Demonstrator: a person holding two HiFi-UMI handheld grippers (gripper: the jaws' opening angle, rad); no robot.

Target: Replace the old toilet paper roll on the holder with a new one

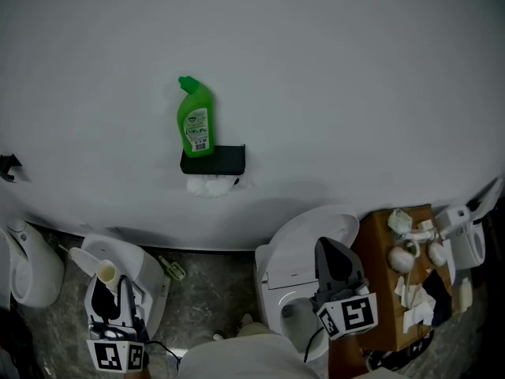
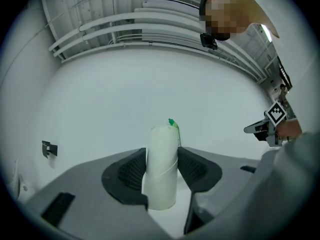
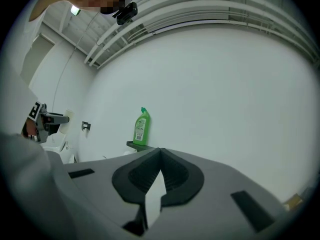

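The left gripper (image 2: 161,156) has its two dark ribbed jaws partly spread and pinching a pale cardboard toilet-roll tube (image 2: 162,181), bare of paper, which stands upright between the pads with its top above the jaw tips. The right gripper (image 3: 160,154) has its jaws pressed together tip to tip, with nothing between them. Both grippers point at a plain white wall (image 1: 355,93). On that wall hangs a black box-shaped holder with a flat top (image 1: 215,160). A bright green plastic cleaner bottle with an angled neck (image 1: 196,119) stands upright on the holder's left end, and a lump of white paper (image 1: 209,186) shows just beneath the holder, touching its underside. In the head view the left gripper is low at the left over a white plastic container (image 1: 130,260), well apart from the holder. The right gripper is low at the right over a white toilet with its lid raised (image 1: 304,239). Beside the toilet stands a brown wooden table (image 1: 377,290) strewn with small white things too small to tell apart.
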